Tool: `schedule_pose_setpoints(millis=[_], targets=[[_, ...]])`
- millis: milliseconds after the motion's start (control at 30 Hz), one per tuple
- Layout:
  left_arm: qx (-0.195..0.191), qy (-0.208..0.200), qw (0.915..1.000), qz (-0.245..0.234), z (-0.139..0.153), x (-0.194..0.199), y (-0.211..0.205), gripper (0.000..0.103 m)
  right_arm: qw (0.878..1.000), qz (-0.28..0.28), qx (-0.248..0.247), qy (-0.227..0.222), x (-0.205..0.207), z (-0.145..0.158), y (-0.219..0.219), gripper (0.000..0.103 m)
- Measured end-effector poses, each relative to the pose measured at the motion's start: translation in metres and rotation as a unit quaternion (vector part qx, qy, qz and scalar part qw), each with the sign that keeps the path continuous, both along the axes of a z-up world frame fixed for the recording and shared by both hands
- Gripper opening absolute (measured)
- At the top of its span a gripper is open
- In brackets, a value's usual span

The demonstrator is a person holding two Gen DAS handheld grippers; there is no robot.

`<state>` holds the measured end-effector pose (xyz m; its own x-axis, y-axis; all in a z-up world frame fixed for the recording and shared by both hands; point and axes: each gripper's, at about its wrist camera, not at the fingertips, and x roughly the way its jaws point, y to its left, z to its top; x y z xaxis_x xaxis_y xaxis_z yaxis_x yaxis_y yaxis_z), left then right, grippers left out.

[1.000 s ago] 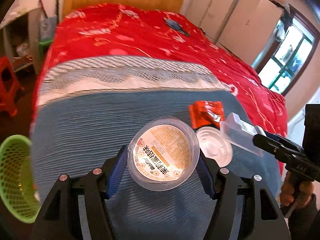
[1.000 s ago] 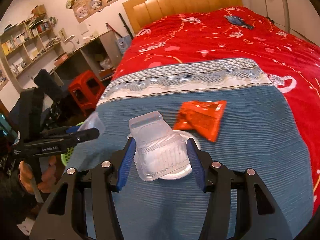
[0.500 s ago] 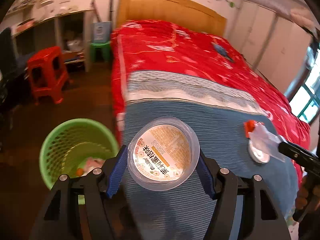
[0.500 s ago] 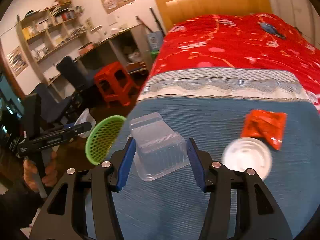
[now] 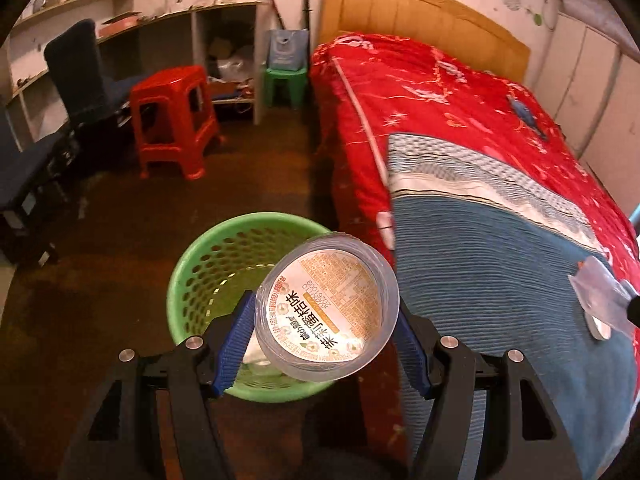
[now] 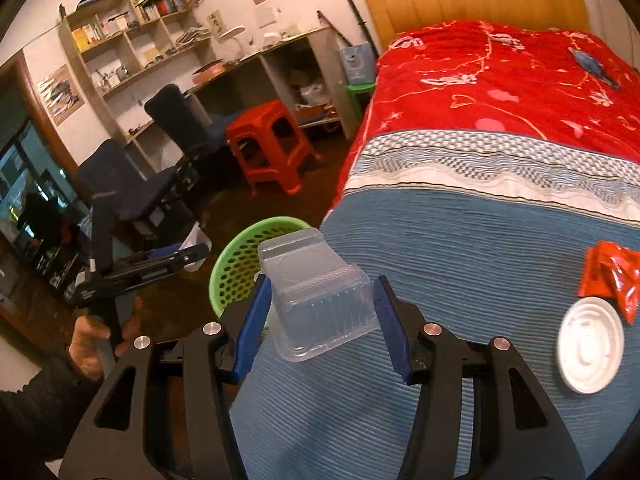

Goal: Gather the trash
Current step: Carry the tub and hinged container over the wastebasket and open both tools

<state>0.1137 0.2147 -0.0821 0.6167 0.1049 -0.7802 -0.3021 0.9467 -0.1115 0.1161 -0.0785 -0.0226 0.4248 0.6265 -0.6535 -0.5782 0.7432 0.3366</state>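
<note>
Your left tongs (image 5: 326, 344) pinch the round cup (image 5: 328, 308) right over the green basket (image 5: 208, 272); centre it before letting go; your right tongs (image 6: 320, 320) clamp the clear tray (image 6: 316, 300) above the bed (image 6: 460, 248) edge, both pointing steeply down; swing that one across next.

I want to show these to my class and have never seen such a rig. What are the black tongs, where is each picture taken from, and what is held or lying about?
No robot: a person holds a two-finger gripper in each hand, each with a camera looking along its fingers. In the left view, the left gripper is shut on a round cup, in front of a green basket on the floor. In the right view, the right gripper is shut on a clear tray. A white lid and a red wrapper lie on the bed.
</note>
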Motion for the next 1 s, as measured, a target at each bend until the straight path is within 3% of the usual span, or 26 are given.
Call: schedule_pose_setpoints(millis=[300, 367, 533, 1000], targets=[[0.005, 0.02, 0.9994, 0.027, -0.012, 0.007, 0.033, 0.064, 1.0, 0.022, -0.003, 0.007, 0.0, -0.004, 0.032, 0.053], [0.005, 0.021, 0.9992, 0.034, -0.014, 0.008, 0.039, 0.076, 1.0, 0.023, -0.003, 0.008, 0.001, -0.004, 0.036, 0.053], [-0.007, 0.014, 0.9988, 0.046, -0.015, 0.003, 0.052, 0.079, 0.999, 0.031, -0.004, 0.012, 0.0, -0.005, 0.049, 0.053], [-0.021, -0.004, 0.9959, 0.088, -0.007, -0.046, 0.071, 0.085, 0.998, 0.063, 0.0, 0.022, 0.003, -0.014, 0.095, 0.053]])
